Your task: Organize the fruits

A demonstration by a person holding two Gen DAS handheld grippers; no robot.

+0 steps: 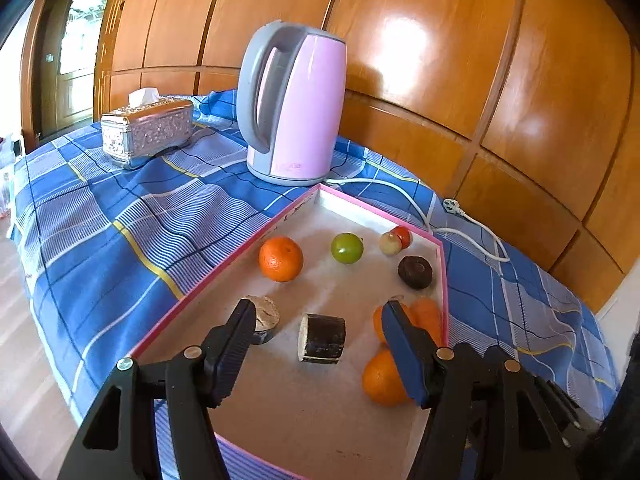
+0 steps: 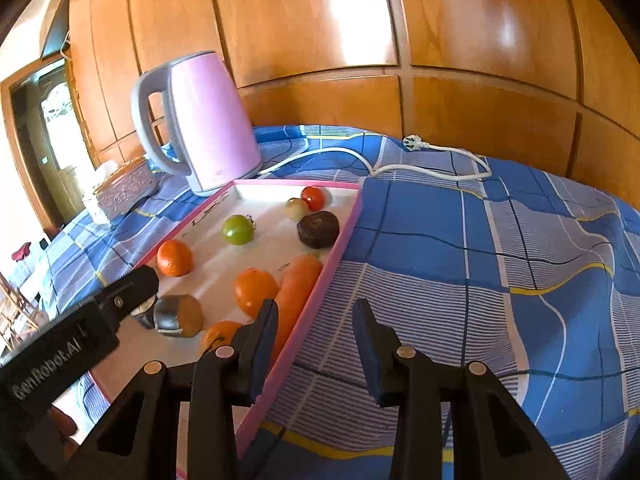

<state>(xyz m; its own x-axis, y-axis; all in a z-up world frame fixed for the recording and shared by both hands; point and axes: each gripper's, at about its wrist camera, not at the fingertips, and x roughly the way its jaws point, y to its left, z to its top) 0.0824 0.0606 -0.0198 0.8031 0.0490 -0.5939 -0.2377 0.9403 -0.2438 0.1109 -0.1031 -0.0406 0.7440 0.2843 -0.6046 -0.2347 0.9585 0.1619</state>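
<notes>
Nearest the left wrist lens, the left tongs (image 1: 320,320) stood spread and empty above the near end of a pink-rimmed tray (image 1: 224,268), their tips framing a short dark cylinder piece (image 1: 322,338) lying on the tray floor without touching it. Just beside the left tip sat a pale-topped cut piece (image 1: 264,314), and behind the right tip lay two oranges (image 1: 382,380) and a carrot (image 1: 430,314) against the tray's right wall. Farther in were another orange (image 1: 281,259), a green fruit (image 1: 347,248), a small pale fruit touching a red tomato (image 1: 402,236), and a dark round fruit (image 1: 415,272). The right tongs (image 2: 316,320) hung partly parted, gripping nothing, straddling the tray's right rim over the blue checked cloth (image 2: 480,280). Beyond the tray stood a pink kettle (image 1: 296,104) and a silver tissue box (image 1: 146,132).
</notes>
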